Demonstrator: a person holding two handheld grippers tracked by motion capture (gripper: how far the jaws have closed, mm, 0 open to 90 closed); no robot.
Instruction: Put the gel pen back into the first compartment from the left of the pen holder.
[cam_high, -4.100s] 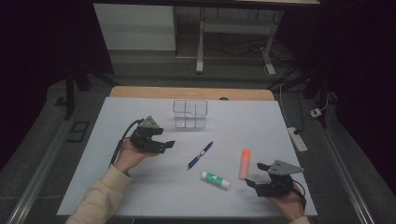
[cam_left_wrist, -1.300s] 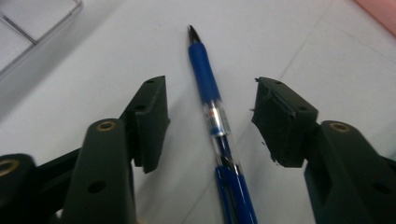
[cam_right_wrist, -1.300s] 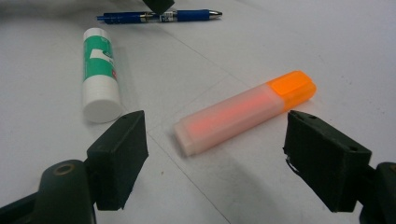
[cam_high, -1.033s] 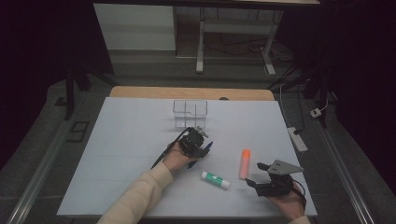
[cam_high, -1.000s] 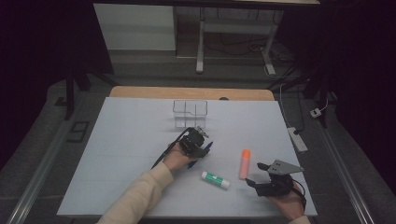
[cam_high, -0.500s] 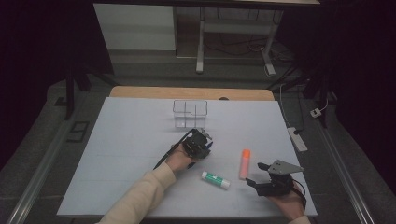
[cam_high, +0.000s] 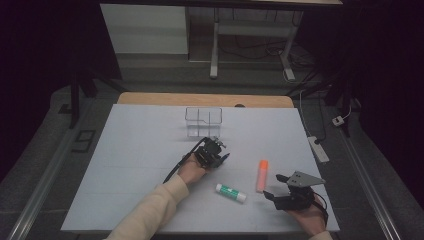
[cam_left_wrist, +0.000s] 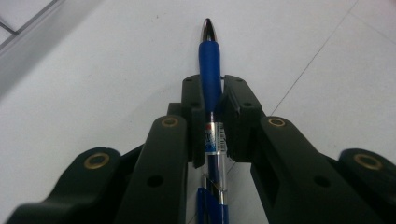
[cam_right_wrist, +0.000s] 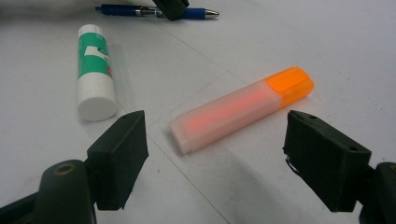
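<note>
A blue pen (cam_left_wrist: 210, 51) lies on the white table, and my left gripper (cam_left_wrist: 212, 93) is shut on its barrel, tip pointing away. From above, the left gripper (cam_high: 212, 152) sits mid-table in front of a clear box (cam_high: 203, 121). My right gripper (cam_right_wrist: 217, 133) stands open, its jaws wide apart just short of an orange highlighter (cam_right_wrist: 243, 109) that lies flat. In the high view the right gripper (cam_high: 280, 196) rests near the front right, with the highlighter (cam_high: 262, 175) just beyond it.
A white and green glue stick (cam_high: 231, 192) lies between the two hands; it also shows as the glue stick (cam_right_wrist: 95, 70) left of the highlighter. A white power strip (cam_high: 318, 148) lies off the table's right edge. The white table (cam_high: 125, 165) has bare room at left.
My left gripper has travelled from the table's left side to the pen and shut on it. The right gripper, highlighter and glue stick have stayed put.
</note>
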